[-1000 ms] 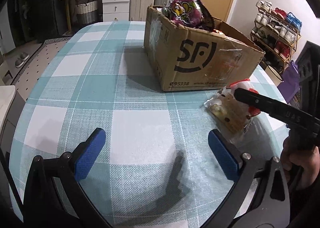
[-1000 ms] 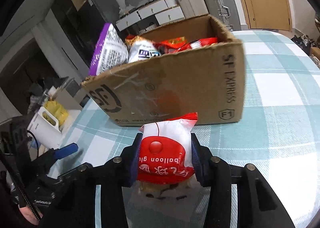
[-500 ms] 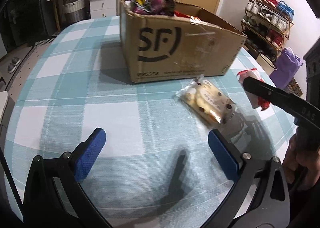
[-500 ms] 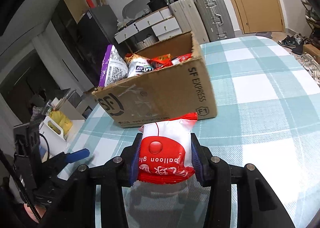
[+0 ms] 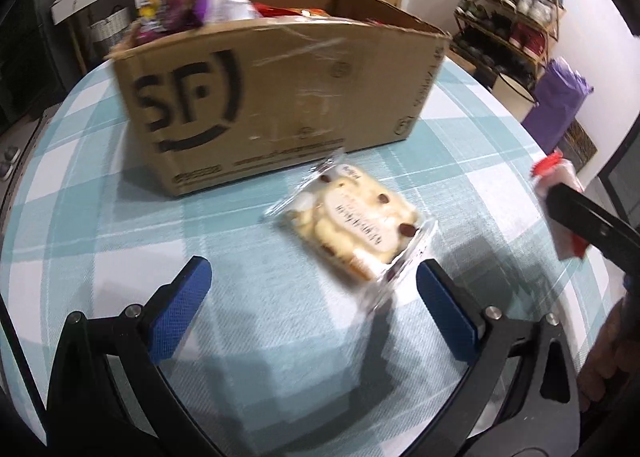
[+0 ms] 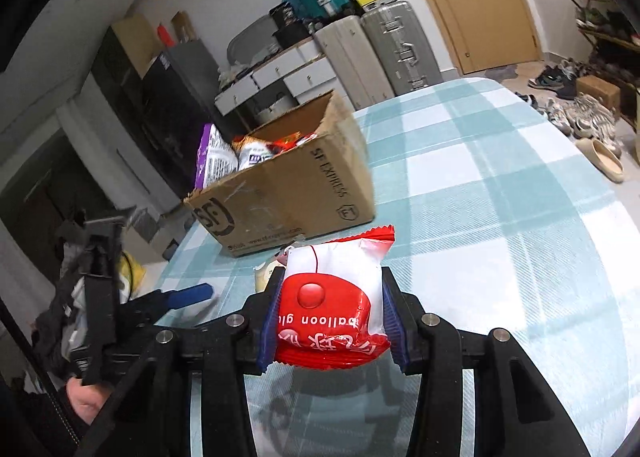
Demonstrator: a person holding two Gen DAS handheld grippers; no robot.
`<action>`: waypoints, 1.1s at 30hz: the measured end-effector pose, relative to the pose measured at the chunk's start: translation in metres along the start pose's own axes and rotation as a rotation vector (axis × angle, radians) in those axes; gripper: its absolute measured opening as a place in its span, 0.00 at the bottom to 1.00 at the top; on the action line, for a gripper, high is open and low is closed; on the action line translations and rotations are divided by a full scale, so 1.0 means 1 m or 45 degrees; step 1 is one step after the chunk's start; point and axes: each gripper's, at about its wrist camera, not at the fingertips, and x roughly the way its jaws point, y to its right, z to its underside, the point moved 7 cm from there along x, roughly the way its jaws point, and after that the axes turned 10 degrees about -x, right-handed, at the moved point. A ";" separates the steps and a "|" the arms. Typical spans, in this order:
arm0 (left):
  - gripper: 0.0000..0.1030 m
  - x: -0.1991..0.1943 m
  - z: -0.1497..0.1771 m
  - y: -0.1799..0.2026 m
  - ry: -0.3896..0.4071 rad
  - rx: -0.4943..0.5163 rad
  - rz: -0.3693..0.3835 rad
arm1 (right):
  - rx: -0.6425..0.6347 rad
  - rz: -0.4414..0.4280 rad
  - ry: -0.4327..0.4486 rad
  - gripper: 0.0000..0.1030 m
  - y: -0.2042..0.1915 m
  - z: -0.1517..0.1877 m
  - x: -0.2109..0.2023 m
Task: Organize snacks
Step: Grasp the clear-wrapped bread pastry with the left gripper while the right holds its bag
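My right gripper (image 6: 330, 321) is shut on a red and white snack packet (image 6: 332, 297), lifted above the checked tablecloth; the same packet (image 5: 560, 209) shows at the right edge of the left wrist view. My left gripper (image 5: 314, 297) is open, its blue pads (image 5: 180, 309) wide apart just above the cloth. A clear packet of biscuits (image 5: 352, 233) lies flat on the table just ahead of the right pad. Behind it stands the open cardboard box (image 5: 280, 97), marked SF and holding several snack bags; in the right wrist view the box (image 6: 288, 193) sits ahead and to the left.
The round table (image 6: 500, 197) carries a teal and white checked cloth. Suitcases (image 6: 384, 53) and white drawers stand by the far wall. A shoe rack (image 5: 508, 17) and a purple bag (image 5: 556, 105) are beyond the table's right edge. A hand (image 6: 80, 401) grips the left tool.
My left gripper has swung right and closer to the biscuit packet and box. My right gripper has drawn back from the box with the red packet still clamped.
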 end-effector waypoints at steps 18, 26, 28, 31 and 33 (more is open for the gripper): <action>1.00 0.043 -0.024 0.034 -0.100 0.297 0.011 | 0.040 0.017 0.051 0.43 0.013 0.010 -0.035; 0.86 0.049 -0.029 0.038 -0.139 0.330 0.102 | 0.048 0.016 0.063 0.43 0.013 0.010 -0.039; 0.75 0.045 -0.028 0.037 -0.138 0.339 0.115 | 0.047 0.016 0.065 0.43 0.012 0.009 -0.040; 0.68 0.041 -0.027 0.034 -0.144 0.351 0.140 | 0.043 0.017 0.065 0.43 0.010 0.007 -0.040; 0.67 0.036 -0.022 0.031 -0.145 0.360 0.141 | 0.042 0.015 0.066 0.43 0.009 0.006 -0.039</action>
